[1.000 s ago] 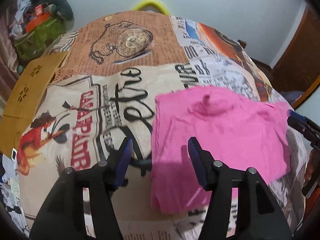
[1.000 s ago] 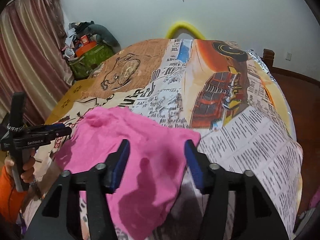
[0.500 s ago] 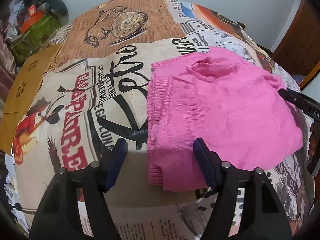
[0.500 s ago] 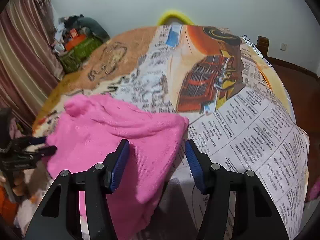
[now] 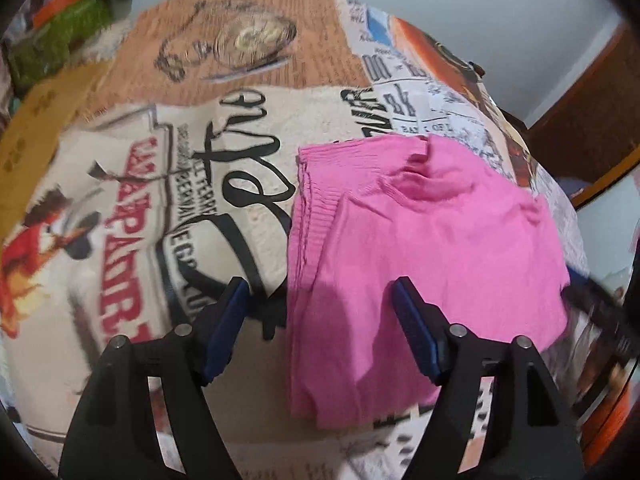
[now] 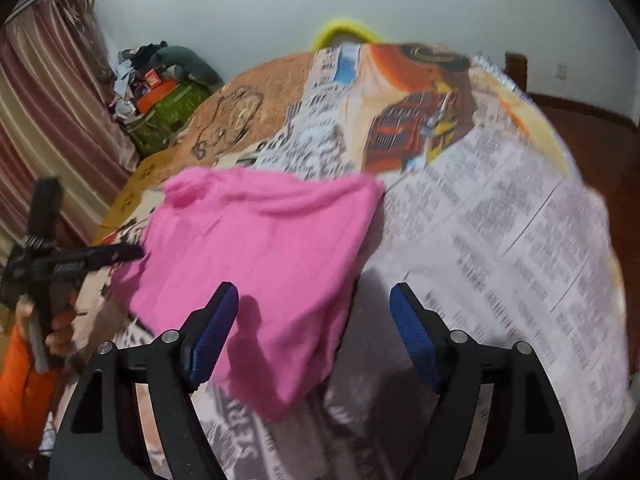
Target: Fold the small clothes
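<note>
- Your left claw [image 5: 320,320] is spread wide with nothing between its blue pads; it hovers over the near left edge of the pink garment [image 5: 420,248].
- The pink garment lies folded on the tabletop [image 5: 160,200], which is covered by a cloth printed with newspaper text, a pocket watch and red lettering. Its ribbed edge runs down the left side in stacked layers, and a small raised pucker sits near the far edge.
- Your right claw [image 6: 314,332] is also spread, empty, over the garment's near right corner [image 6: 260,264]. Its left pad is above the pink fabric and its right pad is above the printed cloth.
- In the right wrist view your left claw [image 6: 120,254] shows from the side at the garment's left edge, gripped by your hand [image 6: 56,320] in an orange sleeve. Whether it touches the fabric cannot be told through the blur.
- Beyond the tabletop stand a striped curtain [image 6: 44,128] and a pile of bags and boxes [image 6: 160,92] against the wall, and a yellow curved thing [image 6: 344,30] peeks up behind the far edge.
</note>
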A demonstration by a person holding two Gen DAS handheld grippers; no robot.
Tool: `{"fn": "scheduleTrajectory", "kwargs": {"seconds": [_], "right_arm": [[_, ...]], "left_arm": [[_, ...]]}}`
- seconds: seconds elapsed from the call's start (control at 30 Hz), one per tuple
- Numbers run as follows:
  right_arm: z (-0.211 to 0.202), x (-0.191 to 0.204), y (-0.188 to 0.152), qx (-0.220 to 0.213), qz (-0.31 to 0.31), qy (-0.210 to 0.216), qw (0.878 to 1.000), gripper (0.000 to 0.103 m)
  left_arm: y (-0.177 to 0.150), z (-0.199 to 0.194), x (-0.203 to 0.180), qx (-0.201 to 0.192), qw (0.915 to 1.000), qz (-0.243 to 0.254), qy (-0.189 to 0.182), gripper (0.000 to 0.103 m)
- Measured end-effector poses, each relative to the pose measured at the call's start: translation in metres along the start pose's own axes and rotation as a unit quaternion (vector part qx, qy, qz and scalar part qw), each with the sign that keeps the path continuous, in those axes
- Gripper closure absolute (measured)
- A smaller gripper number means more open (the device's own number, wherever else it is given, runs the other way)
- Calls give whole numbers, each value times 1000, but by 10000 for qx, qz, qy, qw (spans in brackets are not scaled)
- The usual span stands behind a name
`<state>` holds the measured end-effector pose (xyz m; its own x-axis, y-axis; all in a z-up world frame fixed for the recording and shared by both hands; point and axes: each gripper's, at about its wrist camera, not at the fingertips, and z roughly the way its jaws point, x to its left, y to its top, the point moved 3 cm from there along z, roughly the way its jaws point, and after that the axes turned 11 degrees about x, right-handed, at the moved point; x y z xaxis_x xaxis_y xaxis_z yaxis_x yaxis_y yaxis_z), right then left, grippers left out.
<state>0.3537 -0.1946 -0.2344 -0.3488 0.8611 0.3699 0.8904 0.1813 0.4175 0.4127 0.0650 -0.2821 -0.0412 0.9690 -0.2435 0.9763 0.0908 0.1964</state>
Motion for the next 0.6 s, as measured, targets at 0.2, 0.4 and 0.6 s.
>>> {"fn": "scheduleTrajectory", "kwargs": {"seconds": [0.2,0.4,0.6], "right_arm": [[10,4,3,-3,-1,93,10000,28],[23,9,10,-66,-5,463,9989,25],[31,15,13,-96,-85,369,9992,55]], "left_arm": [[9,6,-11,17,9995,142,-286,36],[10,16,-28,30,9988,490,5,41],[13,15,-32,51,9983,351,-451,79]]}}
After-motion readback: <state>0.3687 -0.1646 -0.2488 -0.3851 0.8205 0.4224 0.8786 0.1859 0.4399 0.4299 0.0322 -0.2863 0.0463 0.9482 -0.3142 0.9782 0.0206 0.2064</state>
